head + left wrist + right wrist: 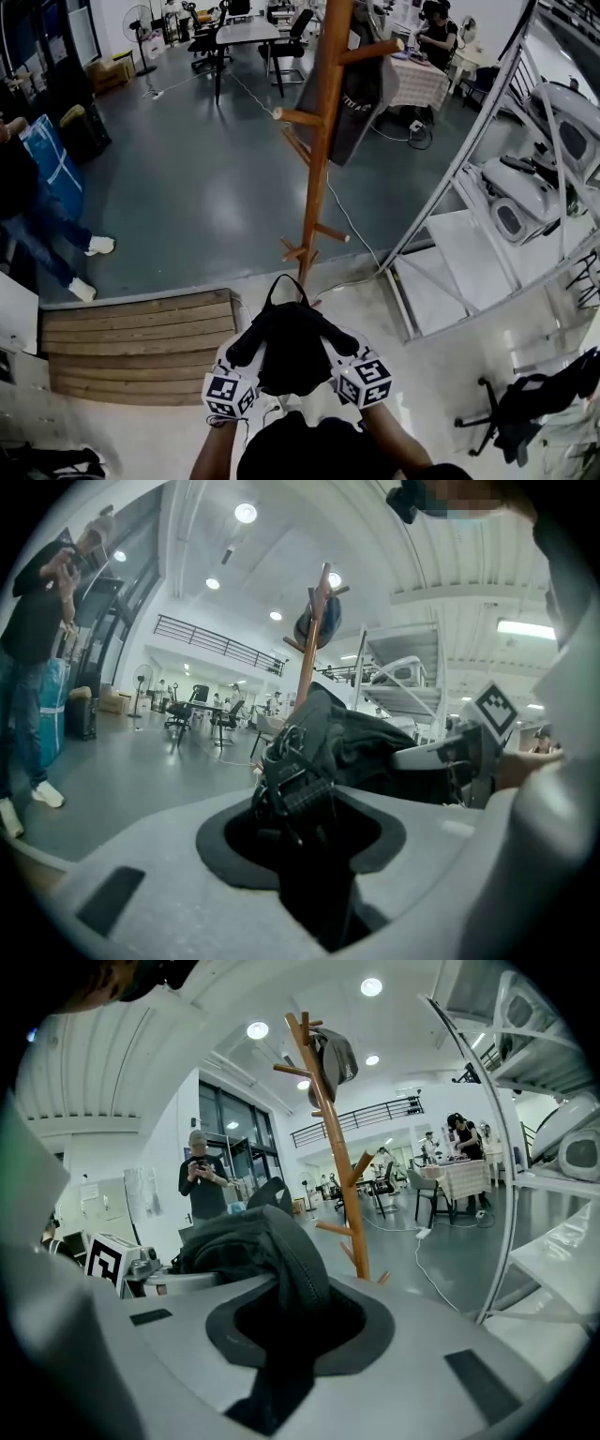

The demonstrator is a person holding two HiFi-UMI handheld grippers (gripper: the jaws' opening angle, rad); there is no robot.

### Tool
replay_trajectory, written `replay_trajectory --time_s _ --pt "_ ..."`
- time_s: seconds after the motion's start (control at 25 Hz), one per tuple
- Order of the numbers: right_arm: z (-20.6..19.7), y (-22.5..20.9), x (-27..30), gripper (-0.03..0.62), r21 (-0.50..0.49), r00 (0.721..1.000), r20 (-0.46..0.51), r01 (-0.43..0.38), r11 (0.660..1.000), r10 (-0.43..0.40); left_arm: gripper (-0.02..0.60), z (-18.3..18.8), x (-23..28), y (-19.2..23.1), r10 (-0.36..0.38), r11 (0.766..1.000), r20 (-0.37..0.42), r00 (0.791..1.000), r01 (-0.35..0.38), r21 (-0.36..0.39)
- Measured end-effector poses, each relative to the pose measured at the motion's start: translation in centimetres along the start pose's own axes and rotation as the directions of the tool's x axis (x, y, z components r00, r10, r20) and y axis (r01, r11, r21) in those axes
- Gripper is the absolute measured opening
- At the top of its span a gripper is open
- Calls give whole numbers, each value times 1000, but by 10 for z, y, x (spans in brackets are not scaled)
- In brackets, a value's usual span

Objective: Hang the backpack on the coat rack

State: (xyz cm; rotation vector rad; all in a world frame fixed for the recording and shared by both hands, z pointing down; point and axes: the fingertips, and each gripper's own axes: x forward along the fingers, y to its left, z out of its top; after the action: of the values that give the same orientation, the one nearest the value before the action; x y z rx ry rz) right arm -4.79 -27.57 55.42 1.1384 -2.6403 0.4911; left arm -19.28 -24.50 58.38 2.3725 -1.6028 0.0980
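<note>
Left tongs (298, 803): jaws are standing partly apart and clamping the webbing and buckle end of the backpack (292, 352).
Right tongs (281, 1288): jaws are standing narrowly apart and pinching a padded black strap of the backpack, which is draping over and down between them.
Backpack: is hanging in the air between the two tongs, close in front of the person; its top loop is pointing toward the rack (323, 141). It is not touching the rack and is sitting below all but the lowest pegs.
Rack: is standing upright on the grey floor (206, 187), just beyond the backpack. A dark bag (361, 94) is already hanging from an upper peg.
Platform (141, 342): wooden boards are lying left of the backpack, at floor level.
Shelving (469, 187): a metal frame is standing to the right of the rack.
Bystander (37, 197): is standing at the far left, well apart from the rack.
</note>
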Motion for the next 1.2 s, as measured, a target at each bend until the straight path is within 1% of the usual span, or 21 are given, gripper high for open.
replay_trajectory --time_s 0.32,0.6,0.84,1.2 --pt "-4 -22 34 66 28 999 -16 31 999 -31 150 -7 40 24 -18 1000 -31 999 18 5" --pt "-11 -42 63 67 38 998 -27 54 998 -53 150 -18 71 43 -27 1000 -59 998 26 -9" --pt "-19 -53 79 67 53 996 -42 75 996 -72 150 -31 91 54 -30 999 -92 995 28 -20" --pt "-31 -74 95 67 85 993 -61 111 990 -106 152 -47 121 63 -55 998 -143 988 51 -27"
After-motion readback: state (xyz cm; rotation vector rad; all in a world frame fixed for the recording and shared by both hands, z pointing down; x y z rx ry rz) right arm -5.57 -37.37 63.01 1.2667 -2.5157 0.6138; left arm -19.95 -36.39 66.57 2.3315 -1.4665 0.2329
